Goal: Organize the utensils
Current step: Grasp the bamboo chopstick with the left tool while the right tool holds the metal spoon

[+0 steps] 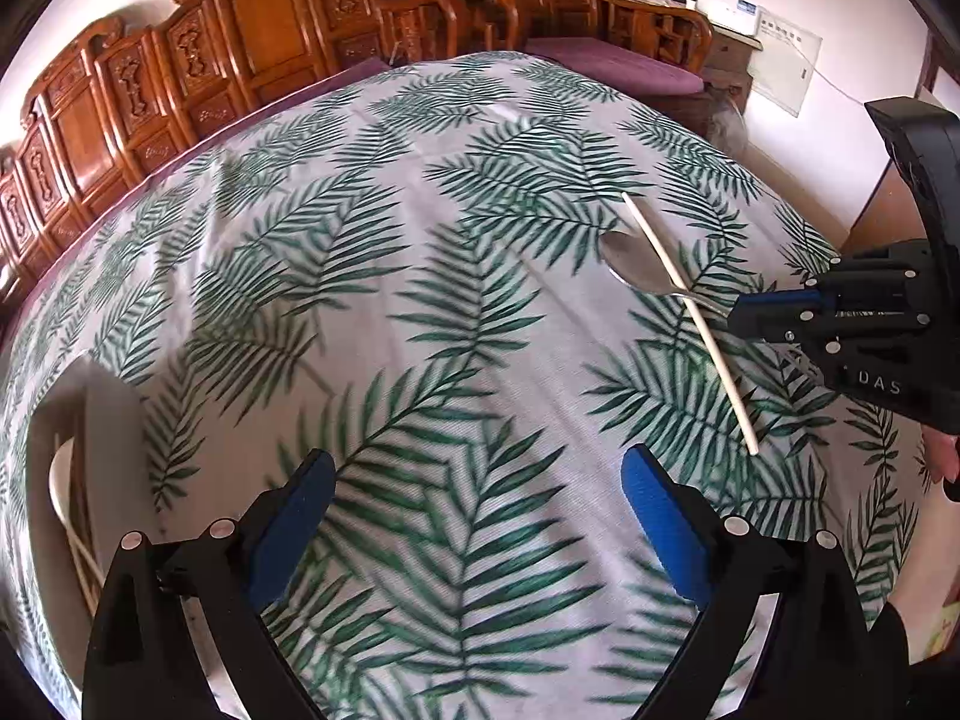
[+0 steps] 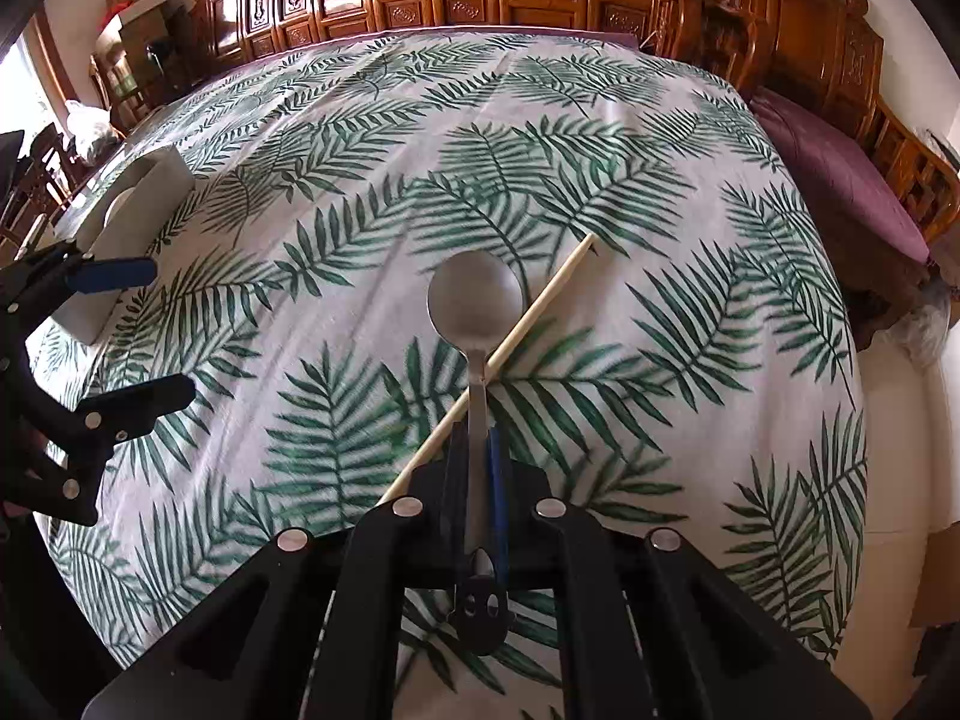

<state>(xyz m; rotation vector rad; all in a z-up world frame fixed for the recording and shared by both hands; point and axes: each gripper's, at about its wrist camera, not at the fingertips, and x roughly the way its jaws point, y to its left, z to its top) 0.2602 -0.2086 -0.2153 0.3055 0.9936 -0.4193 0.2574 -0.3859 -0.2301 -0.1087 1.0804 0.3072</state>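
- Your right tool [image 2: 480, 444] is clamped on the spoon [image 2: 477, 300] by its handle; the bowl points straight up the right wrist frame, away from you, at frame centre.
- The spoon's long axis runs along the tool's fingers, so the handle sits lengthwise between the pads.
- One chopstick [image 2: 510, 336] lies on the worktop [image 2: 690, 240], slanting from lower left to upper right of that frame. It crosses the spoon at the neck; I cannot tell whether they touch.
- Your left tool [image 1: 480, 516] is spread wide and holds nothing, hovering over bare cloth at the bottom of its own frame.
- From the left wrist, spoon and chopstick sit at the right of the frame, well apart from the left fingers; the right tool is plainly nearer.
- A white holder [image 2: 129, 222] stands at the left edge of the right wrist frame, likely the place for the spoon.
- Count: one spoon, one chopstick on the cloth, one holder. Pale sticks seem to stand in the holder; too blurred to count.
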